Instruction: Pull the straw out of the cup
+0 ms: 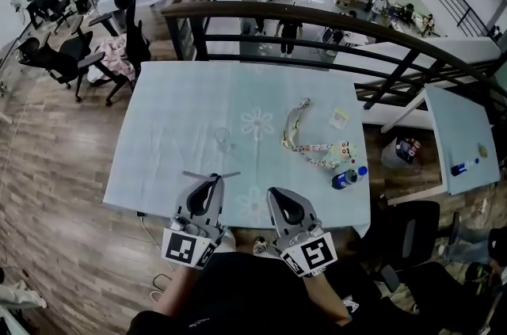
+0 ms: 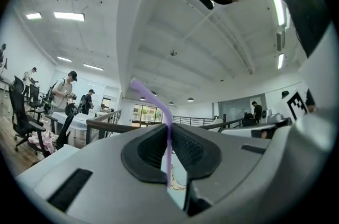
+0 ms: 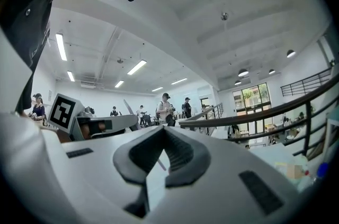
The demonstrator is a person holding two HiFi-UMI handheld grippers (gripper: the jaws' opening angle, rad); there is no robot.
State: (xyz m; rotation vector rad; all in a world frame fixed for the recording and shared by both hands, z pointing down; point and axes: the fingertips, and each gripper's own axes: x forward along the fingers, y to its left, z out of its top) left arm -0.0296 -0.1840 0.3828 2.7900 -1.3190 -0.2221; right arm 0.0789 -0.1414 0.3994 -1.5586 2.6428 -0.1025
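Now left gripper (image 2: 169,127) pinching purple straw (image 2: 168,159), right gripper (image 3: 164,130) closed — empty.

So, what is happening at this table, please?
A person works with two hand-held grippers. The left gripper has its jaws shut on a purple straw, which is already out of the clear cup on the table. The right gripper is beside it, jaws shut and empty.
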